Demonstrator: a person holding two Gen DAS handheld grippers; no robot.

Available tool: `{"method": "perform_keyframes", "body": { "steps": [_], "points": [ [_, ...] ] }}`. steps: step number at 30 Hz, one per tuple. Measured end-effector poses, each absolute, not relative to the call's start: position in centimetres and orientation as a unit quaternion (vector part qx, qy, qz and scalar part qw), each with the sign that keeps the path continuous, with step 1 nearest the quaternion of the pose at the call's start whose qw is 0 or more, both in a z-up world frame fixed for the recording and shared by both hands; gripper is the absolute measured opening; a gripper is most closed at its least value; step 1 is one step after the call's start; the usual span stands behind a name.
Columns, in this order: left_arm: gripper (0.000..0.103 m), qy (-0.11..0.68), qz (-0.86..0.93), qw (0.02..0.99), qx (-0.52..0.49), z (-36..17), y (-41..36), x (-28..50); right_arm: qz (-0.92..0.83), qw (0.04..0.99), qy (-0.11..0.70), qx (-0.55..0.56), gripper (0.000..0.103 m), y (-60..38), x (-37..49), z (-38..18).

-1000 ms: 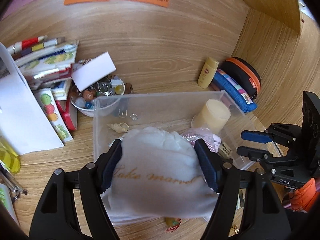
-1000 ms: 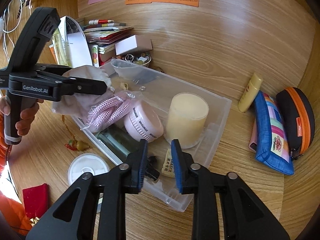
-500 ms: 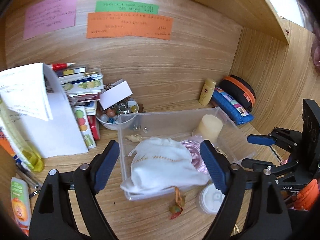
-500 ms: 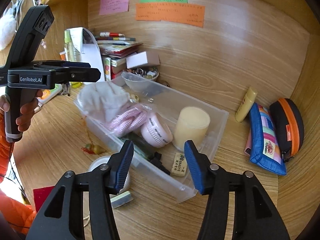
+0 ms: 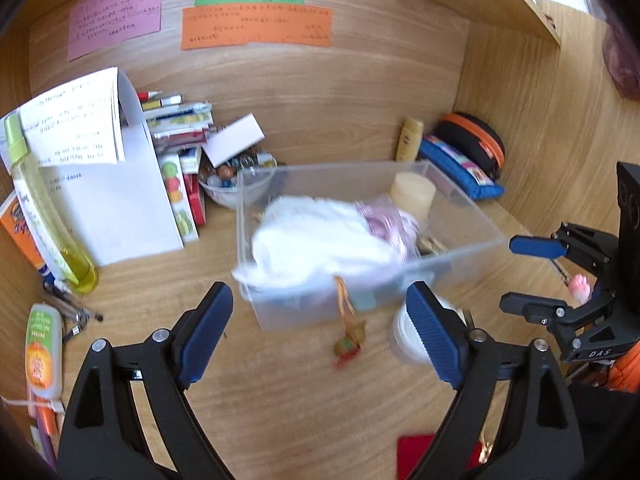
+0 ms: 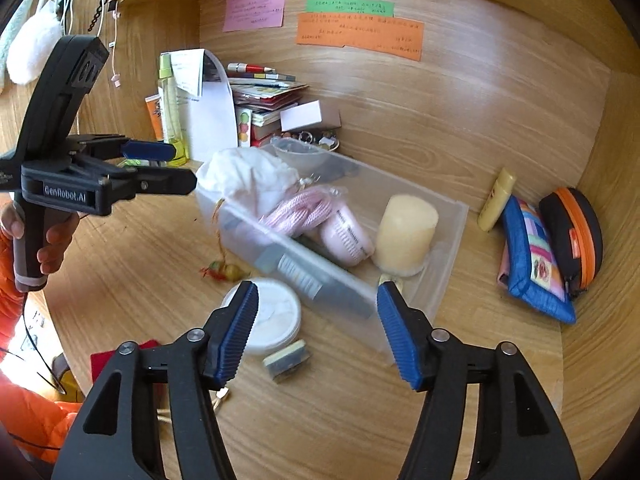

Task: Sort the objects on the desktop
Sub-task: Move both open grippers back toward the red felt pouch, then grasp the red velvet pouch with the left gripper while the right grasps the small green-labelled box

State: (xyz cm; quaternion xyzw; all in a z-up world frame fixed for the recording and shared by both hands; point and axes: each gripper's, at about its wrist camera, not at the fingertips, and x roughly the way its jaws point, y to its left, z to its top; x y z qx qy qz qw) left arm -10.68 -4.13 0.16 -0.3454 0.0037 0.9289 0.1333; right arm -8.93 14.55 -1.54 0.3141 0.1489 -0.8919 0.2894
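1. Left claw (image 5: pixel 318 332): wide, holding nothing, hovering over bare surface (image 5: pixel 280 400) just in front of the clear bin (image 5: pixel 460 248).
2. White cloth bag (image 5: pixel 316 240): in the bin's left end, slumped over the near rim. Soft and light, I'd guess, and it will sag. If you move it, pinch the bunched fabric, not a loose edge.
3. Tassel charm (image 5: pixel 348 344): cord comes down over the bin wall, charm lies on the surface. Light and floppy. Take the charm body; the cord will likely slip through the pads.
4. White round tub (image 6: pixel 276 316): on the surface, just beside the bin's near wall. Rigid, smooth lid, probably slick. Grip across the side wall.
5. Small flat block (image 6: pixel 287 360): just beside the tub, lying flat. Looks stiff and thin, so take it by the short edges.
6. Right claw (image 6: pixel 316 332): also wide and unloaded, above the tub and the bin's near corner.
7. Already in the bin: pink mesh pouch (image 6: pixel 304 208), pink jar (image 6: pixel 346 236), cream candle (image 6: pixel 406 232). The candle looks heavy and dentable, so leave it.
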Motion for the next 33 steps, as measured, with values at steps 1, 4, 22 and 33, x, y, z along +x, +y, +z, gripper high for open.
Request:
{"method": "perform_keyframes", "body": {
  "steps": [1, 4, 22, 33],
  "points": [
    [0.089, 0.005, 0.928, 0.134, -0.347, -0.1, -3.9, -10.3, -0.892, 0.289, 0.146, 0.316, 0.062, 14.7, -8.5, -1.8],
    [0.090, 0.004, 0.924, 0.143, -0.355, -1.0, -3.2, -8.7, -0.892, 0.287, 0.143, 0.319, 0.065, 15.3, -7.6, -2.4],
    [0.096, -0.009, 0.886, 0.215, -0.412, -6.3, 1.6, -0.8, -0.878, 0.287, 0.141, 0.355, 0.066, 16.6, -5.1, -6.1],
    [0.096, 0.001, 0.874, 0.217, -0.435, -7.7, 2.5, -0.7, -0.867, 0.296, 0.161, 0.367, 0.066, 15.4, -6.7, -7.2]
  ]
}}
